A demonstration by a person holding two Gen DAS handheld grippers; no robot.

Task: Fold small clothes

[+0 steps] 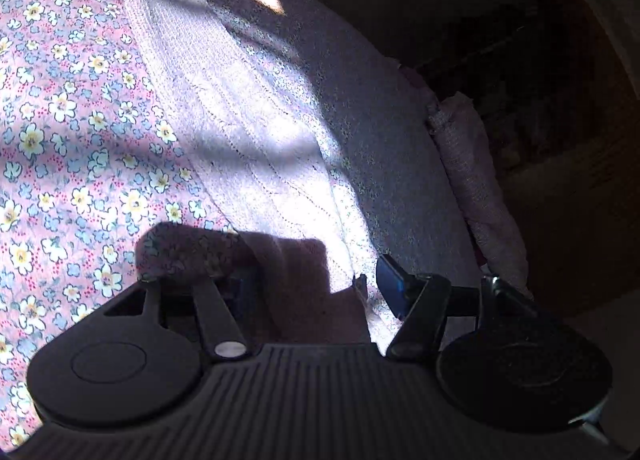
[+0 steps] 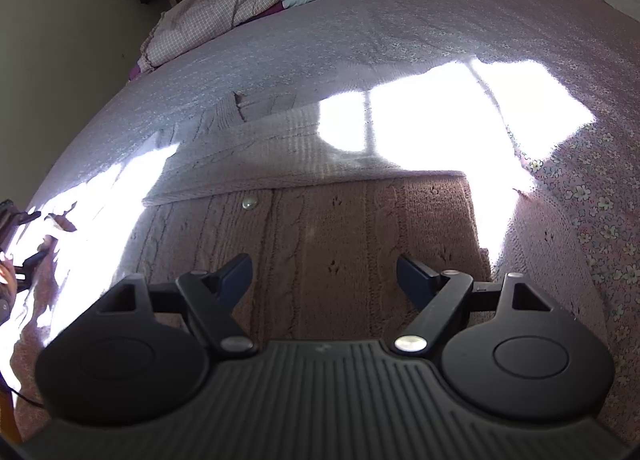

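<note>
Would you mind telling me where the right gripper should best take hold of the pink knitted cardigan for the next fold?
Probably the cardigan's right side edge, where the knit ends against the floral bedsheet. It lies flat with a sleeve already folded across the top, so come in low from the right and slide one finger of the open right gripper under that free edge.

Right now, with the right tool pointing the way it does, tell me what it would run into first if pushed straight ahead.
Most likely the pink cable-knit cardigan spread on the floral bedsheet. The right tool stands open just above the knit, angled down at it, with nothing between. How much gap remains is hard to judge.
</note>
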